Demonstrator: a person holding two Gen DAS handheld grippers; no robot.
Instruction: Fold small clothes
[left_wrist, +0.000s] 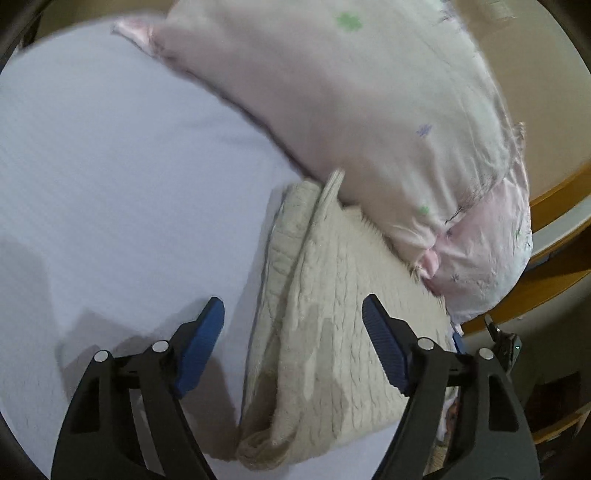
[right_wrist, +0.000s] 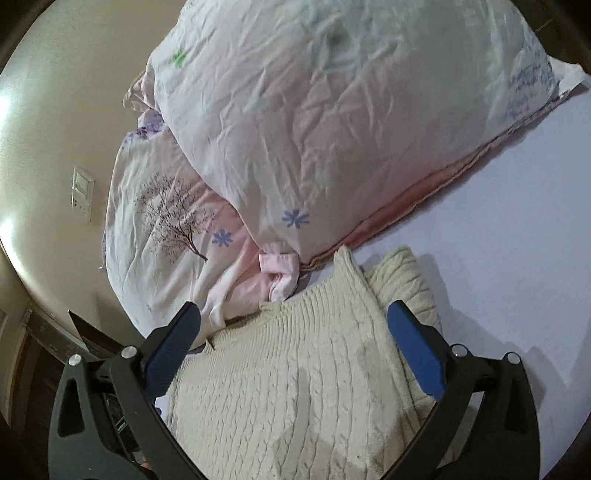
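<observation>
The cream cable-knit sweater (left_wrist: 332, 314) on the bed (left_wrist: 110, 166) looks soft, thick and floppy. Both the left gripper (left_wrist: 293, 332) and right gripper (right_wrist: 295, 332) gape wide, holding nothing. Best grasped at a folded edge.

Two pale floral pillows (right_wrist: 314, 129) lie on a lavender sheet (left_wrist: 110, 166)

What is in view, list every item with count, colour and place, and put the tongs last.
knit sweater: one, cream, folded on the sheet beside the pillows.
pillows: two, pale pink with flower and tree prints, one atop the other behind the sweater.
bed sheet: one, pale lilac, under everything.
wall switch plate: one, white, on the beige wall.
wooden furniture: brown, beyond the bed edge.
left tongs: open, blue pads, over the sweater.
right tongs: open, blue pads, over the sweater.
</observation>
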